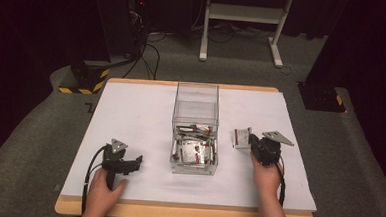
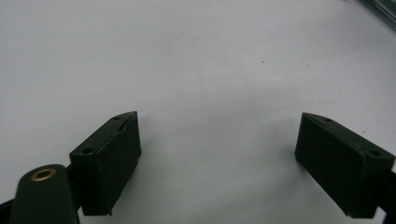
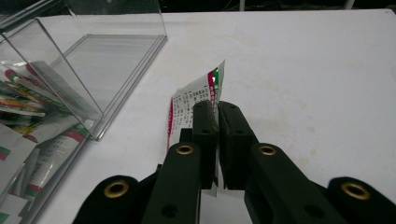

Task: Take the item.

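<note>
The person's hands sat nearest the camera at the table's [image 1: 131, 110] near edge, one behind each gripper. The table was covered in white, with a clear box [image 1: 196, 96] standing mid-table, long axis running away from the person; its near half held a heap of sachets [image 1: 194, 151], its far half looked bare. The left gripper [image 1: 137, 160] rested on the white surface well left of the box, jaws spread wide with nothing between them, as the left gripper view confirmed. The right gripper [image 1: 252, 139] stood just right of the box, jaws clenched on a single sachet [image 3: 196, 100], white with red and green print. In the right gripper view the sachet stood on edge, pinched at its lower part, its upper corner free above the fingertips [image 3: 204, 108]; whether it was clear of the table could not be told. Judgement: step in hand was carrying this sachet over into the box. To do it well: keep the pinch firm, since the grip sat low and the free end could flop; lift above the box's right wall before moving sideways, because the wall was close and clear, easily clipped; bring the sachet over the heap or the bare far half, lower inside the rim, then release. Left gripper could steady the box if it slid.
</note>
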